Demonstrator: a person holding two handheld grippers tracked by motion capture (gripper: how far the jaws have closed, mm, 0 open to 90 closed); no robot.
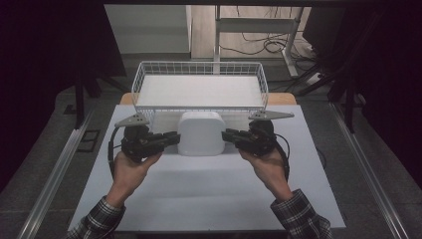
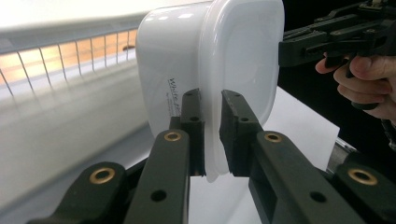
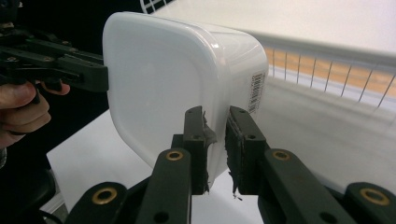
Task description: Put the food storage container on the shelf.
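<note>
- Forearms in plaid sleeves come up from the bottom of the high view; our left gripper (image 1: 171,139) and right gripper (image 1: 229,134) pinch opposite sides of the white lidded container (image 1: 200,133), which is on the table (image 1: 199,194) just before the wire basket (image 1: 199,74).
- Left gripper view: our 2 jaws close narrowly on the lid rim (image 2: 212,140); we judge the lid could pop off.
- Right gripper view: same thin rim hold (image 3: 215,135); uneven lifting could tilt or drop it.

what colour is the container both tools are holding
White, slightly translucent at the lid rim; the container shows best in the right gripper view.
</note>
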